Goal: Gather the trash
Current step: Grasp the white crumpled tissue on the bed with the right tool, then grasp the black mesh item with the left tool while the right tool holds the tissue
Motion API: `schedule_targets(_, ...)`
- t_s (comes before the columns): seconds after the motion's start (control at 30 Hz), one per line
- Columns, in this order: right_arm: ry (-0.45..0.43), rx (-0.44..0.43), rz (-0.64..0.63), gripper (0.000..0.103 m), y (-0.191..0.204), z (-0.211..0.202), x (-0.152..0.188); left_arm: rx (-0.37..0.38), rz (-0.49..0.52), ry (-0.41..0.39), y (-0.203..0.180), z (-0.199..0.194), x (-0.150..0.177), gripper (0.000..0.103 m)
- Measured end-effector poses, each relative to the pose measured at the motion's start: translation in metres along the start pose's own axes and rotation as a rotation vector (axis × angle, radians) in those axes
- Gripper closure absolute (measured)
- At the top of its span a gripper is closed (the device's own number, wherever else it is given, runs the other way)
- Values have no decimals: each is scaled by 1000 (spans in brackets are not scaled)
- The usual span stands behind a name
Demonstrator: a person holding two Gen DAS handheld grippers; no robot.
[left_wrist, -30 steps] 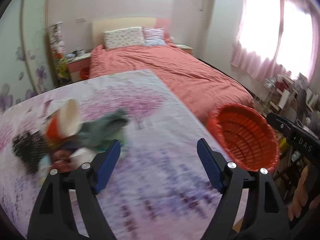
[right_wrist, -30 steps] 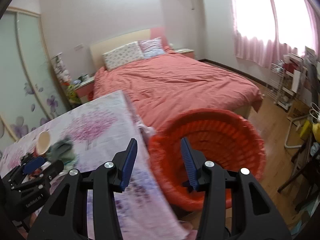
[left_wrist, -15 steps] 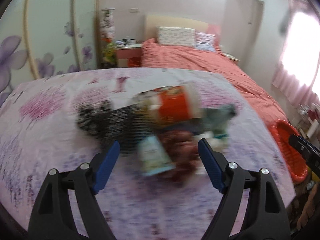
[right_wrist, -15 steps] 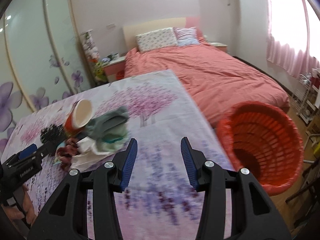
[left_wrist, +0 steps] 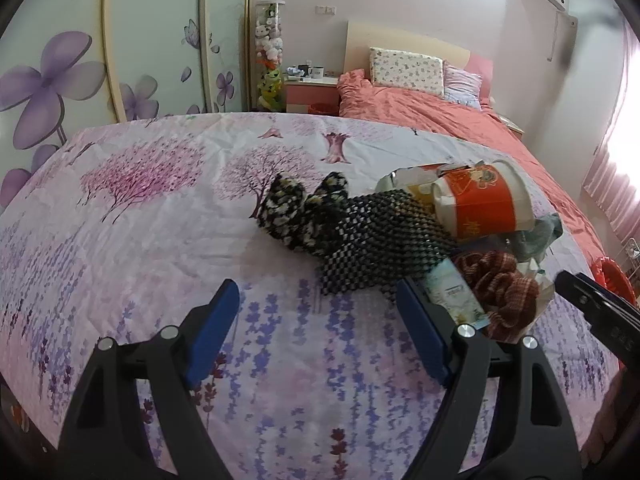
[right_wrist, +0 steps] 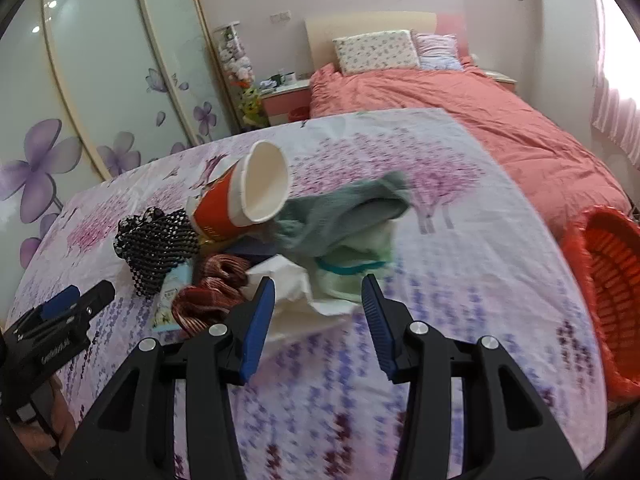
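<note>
The trash lies heaped in one pile on the tabletop (left_wrist: 168, 240), which is covered by a floral cloth. A red-and-white paper cup (right_wrist: 244, 196) lies tipped on its side atop a black-and-white mesh cloth (left_wrist: 360, 236). Beside them sit a coil of reddish-brown cord (right_wrist: 212, 292), a small printed packet (left_wrist: 456, 296), crumpled white paper (right_wrist: 292, 292) and a grey-green rag (right_wrist: 352, 212).

The red basket (right_wrist: 600, 280) stands off the tabletop's far edge, probably placed there so items can be dropped in with a short carry.

The left hand-held gripper (left_wrist: 316, 332) hangs with jaws spread wide and empty just short of the mesh cloth, seemingly lined up to take it. The right hand-held gripper (right_wrist: 318, 320) is about half open, empty, poised just before the white paper, apparently its pick.
</note>
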State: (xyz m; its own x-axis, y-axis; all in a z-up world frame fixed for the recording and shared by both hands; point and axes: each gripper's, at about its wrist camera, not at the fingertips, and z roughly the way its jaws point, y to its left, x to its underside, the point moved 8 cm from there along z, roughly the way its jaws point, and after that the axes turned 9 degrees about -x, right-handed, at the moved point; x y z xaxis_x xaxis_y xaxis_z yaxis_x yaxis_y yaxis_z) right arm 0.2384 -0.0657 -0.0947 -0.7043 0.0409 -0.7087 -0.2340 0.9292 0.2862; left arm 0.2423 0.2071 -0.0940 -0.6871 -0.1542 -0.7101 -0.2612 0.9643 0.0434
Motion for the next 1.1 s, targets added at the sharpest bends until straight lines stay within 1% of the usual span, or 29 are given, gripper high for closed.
schedule_targets(0.07,25,-15,-10,57,5,10,1,-1,-5,5,1,2,1,24)
schedule_targets(0.23,78,-10,-42,57,8,26,14,-2,-13,11,7,6,4,24)
schedule_targets(0.27,85,-17,-42,58,8,28,17,-2,-14,11,6,6,4,24)
schedule_targets(0.3,87,-27,-43,69,9,28,19,-1,-14,11,7,7,4,24)
schedule_targets(0.37,92,-35,-55,72,11,26,23,-2,-13,12,7,7,4,24)
schedule_targets(0.5,72,-38,-61,76,13,15,24,3,-14,17,5,9,4,24)
schedule_targets(0.6,49,-33,-51,77,8,0,23,16,-19,22,2,10,4,24)
schedule_targets(0.67,35,-13,-54,77,2,-9,22,29,-22,25,-2,11,3,24)
schedule_targets(0.77,7,40,-50,77,-13,-24,20,49,-26,30,-10,16,1,24)
schedule_targets(0.9,-28,89,-24,77,-36,-37,16,51,-24,45,-19,28,-3,24)
schedule_targets(1.1,-37,108,12,77,-58,-43,16,45,-11,59,-34,46,-10,26)
